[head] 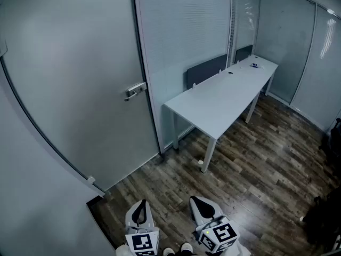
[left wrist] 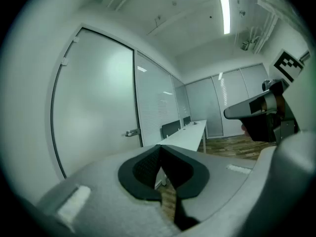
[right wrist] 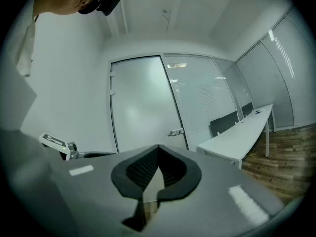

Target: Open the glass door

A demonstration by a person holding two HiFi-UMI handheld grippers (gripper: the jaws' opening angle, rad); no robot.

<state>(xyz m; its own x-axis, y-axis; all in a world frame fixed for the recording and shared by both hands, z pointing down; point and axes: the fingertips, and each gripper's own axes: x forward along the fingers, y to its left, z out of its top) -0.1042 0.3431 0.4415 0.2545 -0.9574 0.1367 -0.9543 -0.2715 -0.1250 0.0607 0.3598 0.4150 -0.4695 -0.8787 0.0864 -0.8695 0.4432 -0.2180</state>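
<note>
The frosted glass door [head: 80, 73] stands closed at the left, with a metal lever handle [head: 135, 91] near its right edge. Both grippers are low in the head view, well back from the door. My left gripper [head: 140, 202] is shut with nothing in it, its jaws [left wrist: 159, 148] meeting at the tips. My right gripper [head: 195, 200] is also shut and empty [right wrist: 158, 147]. From the left gripper view the handle [left wrist: 131, 132] is far ahead and to the left; the right gripper view has the handle [right wrist: 175, 132] far ahead.
A long white table [head: 224, 97] stands against the glass partition wall [head: 186, 31] right of the door, with dark chair backs [head: 206, 71] behind it. Dark wood floor [head: 250, 169] lies between me and the door. Dark objects [head: 327, 212] sit at the right edge.
</note>
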